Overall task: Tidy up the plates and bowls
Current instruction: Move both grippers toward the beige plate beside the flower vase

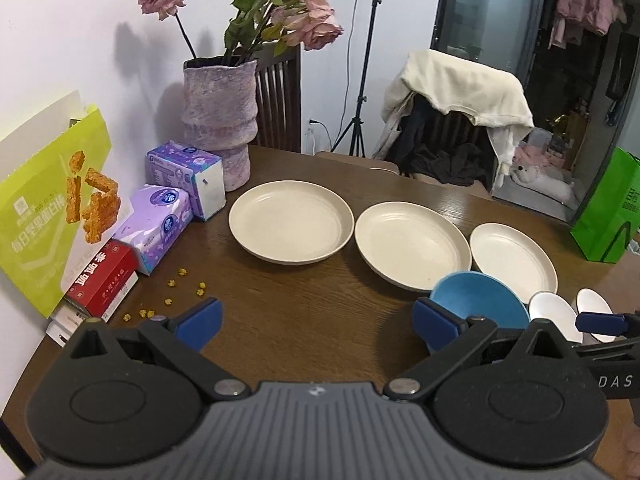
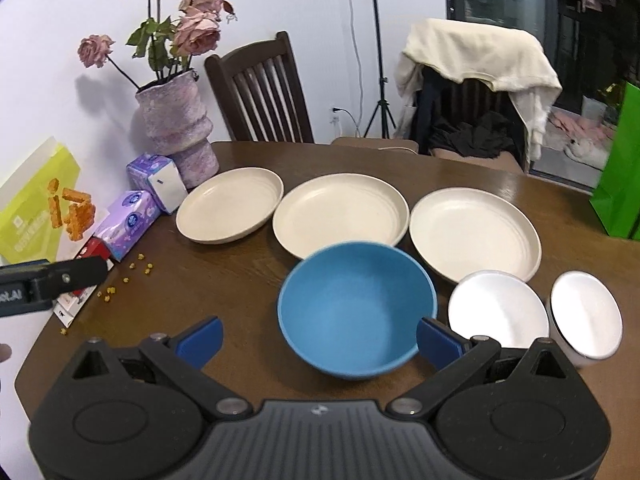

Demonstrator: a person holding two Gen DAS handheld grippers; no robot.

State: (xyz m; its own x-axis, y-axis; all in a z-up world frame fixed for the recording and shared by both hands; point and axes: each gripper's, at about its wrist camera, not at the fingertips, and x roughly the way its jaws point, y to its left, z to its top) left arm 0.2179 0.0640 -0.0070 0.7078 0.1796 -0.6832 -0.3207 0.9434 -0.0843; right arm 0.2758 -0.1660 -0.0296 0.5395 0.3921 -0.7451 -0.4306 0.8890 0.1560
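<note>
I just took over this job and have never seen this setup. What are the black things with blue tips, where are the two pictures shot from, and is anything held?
Each picture comes from a camera on a hand-held gripper, looking along its blue-tipped fingers. The left gripper and right gripper are both open and hold nothing. On the wooden table lie three cream plates, a blue bowl and two small white bowls. The blue bowl stands just ahead of the right gripper. By the wall stand a vase, tissue packs and boxes.
</note>
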